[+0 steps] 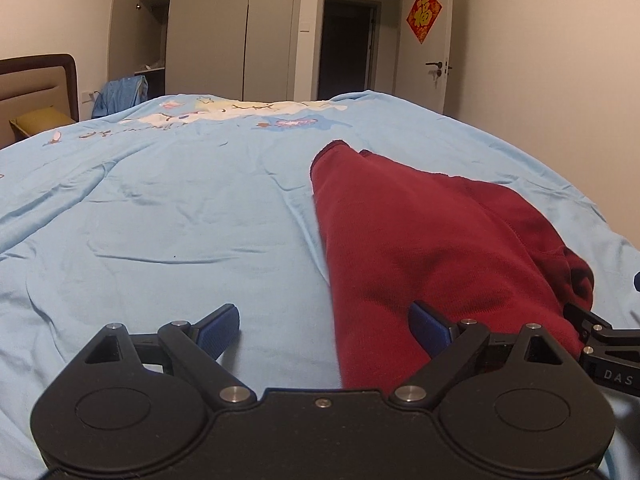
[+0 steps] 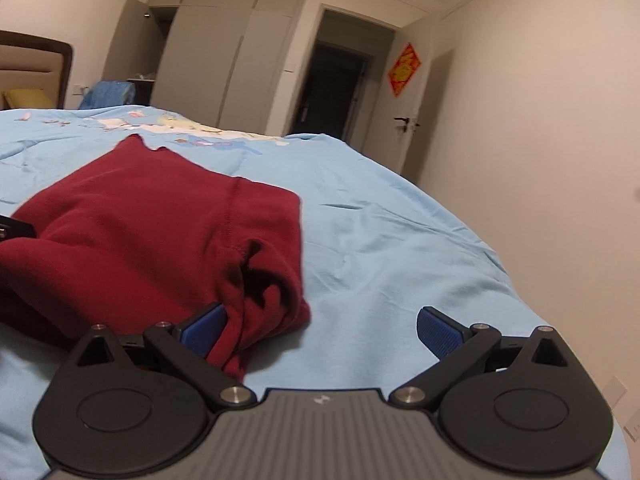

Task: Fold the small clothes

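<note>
Already partly folded, the dark red garment lies on the light blue bedspread, reaching from the near edge toward the far side. Both grippers sit at its near end, released: the left gripper straddles its left edge, the right gripper its bunched right corner. Next, likely, each must clench a near corner and carry it far.

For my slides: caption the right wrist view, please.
Open right gripper straddling the near corner of a dark red garment on a light blue bedspread.
</note>
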{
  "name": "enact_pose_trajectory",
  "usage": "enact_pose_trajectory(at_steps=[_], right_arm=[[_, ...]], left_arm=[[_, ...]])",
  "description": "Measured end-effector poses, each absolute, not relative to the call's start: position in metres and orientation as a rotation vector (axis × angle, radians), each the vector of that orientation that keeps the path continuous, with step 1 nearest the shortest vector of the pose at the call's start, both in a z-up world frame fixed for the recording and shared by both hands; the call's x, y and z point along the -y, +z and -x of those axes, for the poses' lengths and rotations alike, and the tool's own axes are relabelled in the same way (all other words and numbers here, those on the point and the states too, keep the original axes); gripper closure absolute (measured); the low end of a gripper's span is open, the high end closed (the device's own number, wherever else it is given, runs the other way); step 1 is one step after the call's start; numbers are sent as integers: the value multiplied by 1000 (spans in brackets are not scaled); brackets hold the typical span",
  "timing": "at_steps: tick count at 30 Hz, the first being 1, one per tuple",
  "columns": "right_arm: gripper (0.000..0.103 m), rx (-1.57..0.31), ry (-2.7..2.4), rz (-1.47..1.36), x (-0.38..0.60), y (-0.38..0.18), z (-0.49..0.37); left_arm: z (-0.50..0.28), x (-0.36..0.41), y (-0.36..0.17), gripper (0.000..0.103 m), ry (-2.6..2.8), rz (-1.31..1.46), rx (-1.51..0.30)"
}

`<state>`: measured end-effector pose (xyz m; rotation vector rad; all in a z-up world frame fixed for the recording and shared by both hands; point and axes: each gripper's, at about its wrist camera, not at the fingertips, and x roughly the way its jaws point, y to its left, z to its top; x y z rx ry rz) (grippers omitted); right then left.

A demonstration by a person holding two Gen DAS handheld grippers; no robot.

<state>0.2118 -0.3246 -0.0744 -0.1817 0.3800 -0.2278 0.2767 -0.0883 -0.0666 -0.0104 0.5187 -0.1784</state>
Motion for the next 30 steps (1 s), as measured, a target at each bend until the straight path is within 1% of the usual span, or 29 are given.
enact_pose_trajectory(at_steps=[4,7,12,16,19,21,24,30], right_arm=[[1,-391,-231,175,326,-71,-212],[0,-348,-188,138,326,-55,-202],[0,-247,-79,149,300,-23,-202],[0,-222,50,218,259,-15,-224],[0,-243,93,302,229,-26,-239],[0,-272,89,343,219,-44,-247],[0,-244,87,285,224,-66,-245],[0,-230,75,310,220,-73,-243]], left_arm=[[-271,82,-55,10,-194,8,-502],[-264,73,-44,11,-192,29,-483],[-263,49,-26,5,-113,128,-479],[-264,28,-17,1,3,166,-482],[-262,11,-16,1,47,194,-484],[-261,3,-17,1,66,206,-492],[-262,-6,-19,1,85,223,-504],[-264,-6,-26,1,79,252,-526]])
